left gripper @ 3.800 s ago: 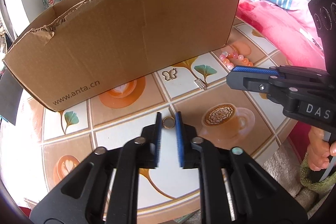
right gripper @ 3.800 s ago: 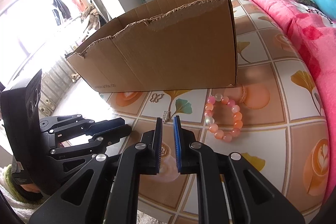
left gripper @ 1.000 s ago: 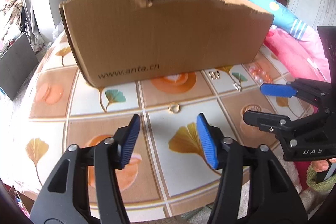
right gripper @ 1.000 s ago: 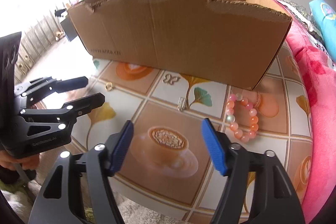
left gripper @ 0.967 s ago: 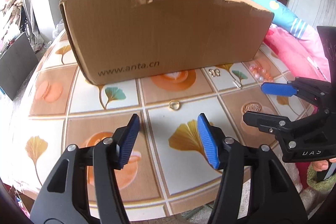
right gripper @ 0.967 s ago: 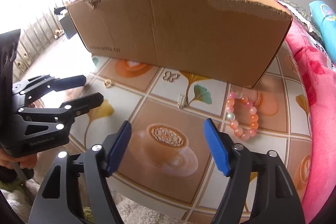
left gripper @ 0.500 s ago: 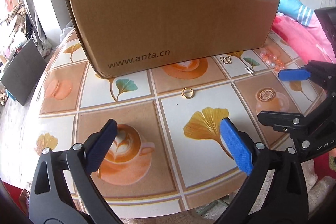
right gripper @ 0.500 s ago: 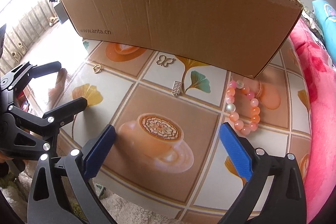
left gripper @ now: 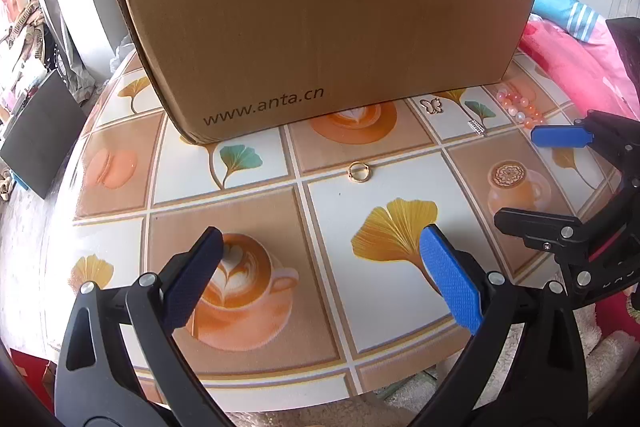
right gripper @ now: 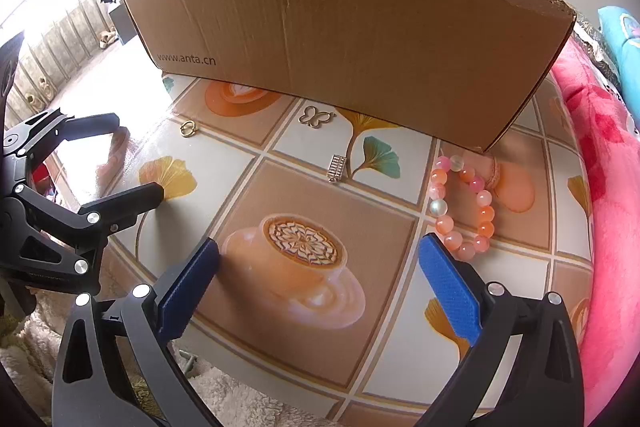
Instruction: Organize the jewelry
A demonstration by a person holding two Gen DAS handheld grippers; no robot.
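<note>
Looking through the left wrist view, I am holding the left gripper (left gripper: 320, 259) spread wide and empty; one gold ring (left gripper: 359, 171) is lying at frame centre, below one cardboard box (left gripper: 320, 39).

Through the right wrist view, the right gripper (right gripper: 318, 267) is gaping empty too; one bead bracelet (right gripper: 462, 207) is sitting centre-right, one butterfly charm (right gripper: 315, 117) and one silver clasp (right gripper: 336, 167) mid-frame.

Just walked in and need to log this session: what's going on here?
A person holds a claw in each hand over a tiled table with jewelry in front of a cardboard box. Both the left claw and the right claw are open and empty. A gold ring, a butterfly charm, a small silver charm and a pink bead bracelet all lie on the table, none grasped.
</note>
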